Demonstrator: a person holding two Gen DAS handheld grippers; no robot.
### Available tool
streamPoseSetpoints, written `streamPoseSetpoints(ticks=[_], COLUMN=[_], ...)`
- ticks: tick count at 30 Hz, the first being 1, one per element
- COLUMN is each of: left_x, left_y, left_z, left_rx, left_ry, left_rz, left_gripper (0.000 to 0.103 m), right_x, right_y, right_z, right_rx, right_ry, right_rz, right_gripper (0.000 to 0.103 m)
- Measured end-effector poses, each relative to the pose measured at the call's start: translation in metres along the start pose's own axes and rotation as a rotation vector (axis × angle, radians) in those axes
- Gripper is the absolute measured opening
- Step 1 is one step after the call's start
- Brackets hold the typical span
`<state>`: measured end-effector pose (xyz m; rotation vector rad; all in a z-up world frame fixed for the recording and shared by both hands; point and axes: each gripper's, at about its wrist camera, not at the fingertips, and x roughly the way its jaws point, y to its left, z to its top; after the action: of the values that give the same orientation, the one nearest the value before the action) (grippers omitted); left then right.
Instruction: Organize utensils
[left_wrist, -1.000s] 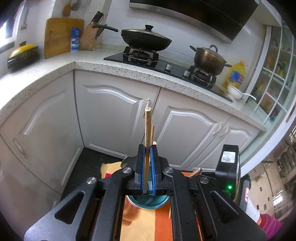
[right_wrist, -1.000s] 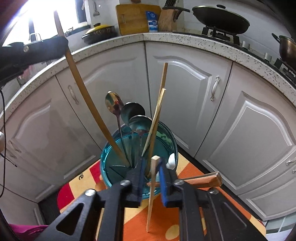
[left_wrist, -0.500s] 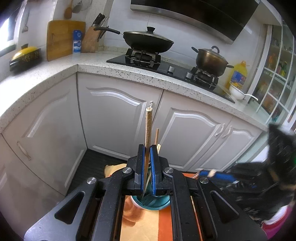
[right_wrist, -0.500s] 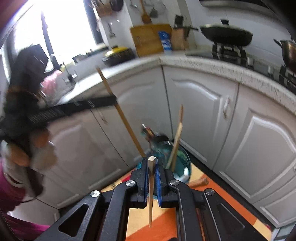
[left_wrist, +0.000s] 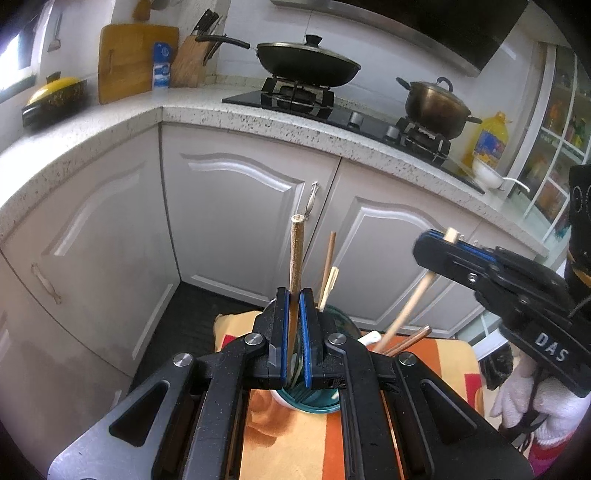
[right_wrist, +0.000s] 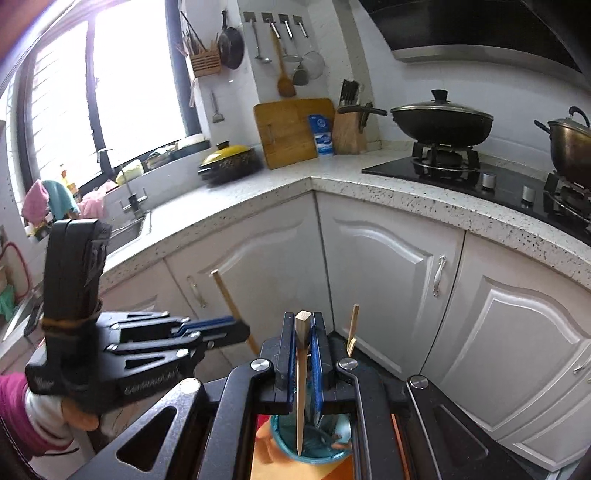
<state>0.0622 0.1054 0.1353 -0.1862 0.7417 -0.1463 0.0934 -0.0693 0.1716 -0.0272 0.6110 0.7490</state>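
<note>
- A teal cup (right_wrist: 310, 448) stood on an orange mat (left_wrist: 295, 443) on the floor, at six o'clock in both wrist views, with a few sticks and a white spoon leaning inside it.
- The left gripper (left_wrist: 294, 332) was clamped on a brown chopstick (left_wrist: 296, 258) standing upright over the cup.
- The right gripper (right_wrist: 303, 354) was clamped on a pale chopstick (right_wrist: 302, 387), tip pointing down at the cup's mouth.
- From the left view, the right gripper sat at three o'clock.
- The step in hand seemed to be placing chopsticks in the cup; next, each tip would need lowering inside the rim before the jaws let go.
- White kitchen cabinets (right_wrist: 388, 277) stood behind.
</note>
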Motion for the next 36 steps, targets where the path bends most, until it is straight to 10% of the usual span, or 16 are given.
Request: streamPoseSetpoints(ticks=[15, 19, 36], left_x=[0.02, 0.015, -0.011], left_y=[-0.002, -0.002, -0.024], left_z=[-0.02, -0.021, -0.075], left_rx=[-0.025, -0.043, 0.018], left_ry=[0.066, 0.062, 0.041], left_rz=[-0.008, -0.018, 0.077], left_gripper=[0.008, 0.034, 0.041], right_x=[0.043, 0.028, -0.023], right_y=[-0.025, -0.026, 0.001], right_z=[-0.059, -0.064, -0.111], right_rx=[0.088, 0.087, 0.068], right_ry=[0.195, 0.191, 0.159], right_rz=[-0.004, -0.007, -0.095], right_gripper=[0.007, 0.021, 0.041])
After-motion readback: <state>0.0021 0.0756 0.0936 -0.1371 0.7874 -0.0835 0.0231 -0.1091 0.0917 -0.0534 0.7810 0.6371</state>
